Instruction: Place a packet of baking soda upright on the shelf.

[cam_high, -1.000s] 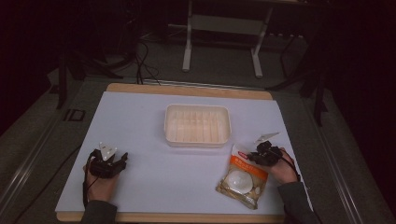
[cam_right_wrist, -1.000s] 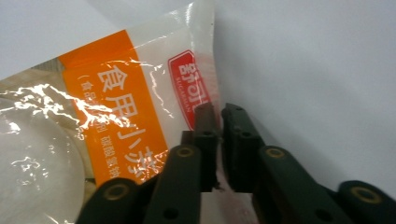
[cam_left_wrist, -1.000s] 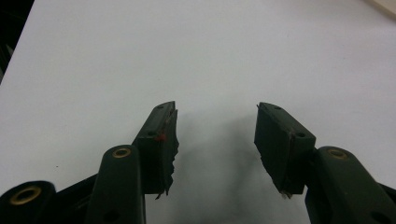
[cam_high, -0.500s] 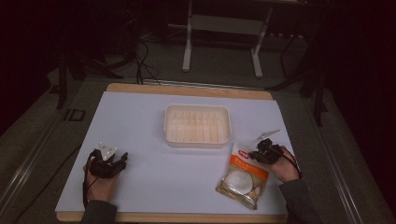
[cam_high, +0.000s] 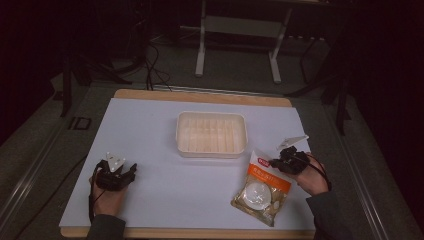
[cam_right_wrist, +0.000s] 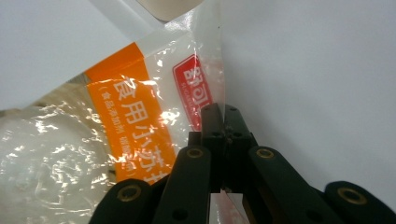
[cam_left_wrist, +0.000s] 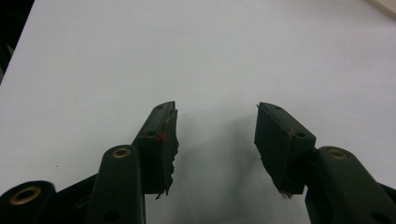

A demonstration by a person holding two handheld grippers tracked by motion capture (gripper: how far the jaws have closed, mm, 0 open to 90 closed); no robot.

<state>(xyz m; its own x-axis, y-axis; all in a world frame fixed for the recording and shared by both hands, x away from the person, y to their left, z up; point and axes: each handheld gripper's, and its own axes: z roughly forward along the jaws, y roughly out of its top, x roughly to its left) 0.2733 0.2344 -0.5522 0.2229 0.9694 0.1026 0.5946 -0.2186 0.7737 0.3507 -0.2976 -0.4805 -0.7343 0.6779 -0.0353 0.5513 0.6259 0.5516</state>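
White sheeting covers the table (cam_high: 165, 135), which has a wooden edge and stands in a dark room.

Right gripper (cam_right_wrist: 219, 114): the jaws are closed together on the clear edge of the bag (cam_right_wrist: 135, 116), beside its red label. The right gripper view shows orange banding with white print and a pale round content under crinkled film; these details are not legible in the high view. The high view places this gripper (cam_high: 282, 162) at the bag's (cam_high: 261, 187) upper right corner, with the bag lying flat near the table's right front, just in front of the tray's right corner.

Left gripper (cam_left_wrist: 215, 135): the jaws stand wide apart with nothing between them, over bare white surface. The pads (cam_left_wrist: 166, 140) look frayed at their edges. The high view places this gripper (cam_high: 117, 172) at the left front, well apart from the bag.

Tray (cam_high: 211, 134): a cream rectangular container sits at table centre, between the two grippers and farther back. The high view shows its ribbed floor.
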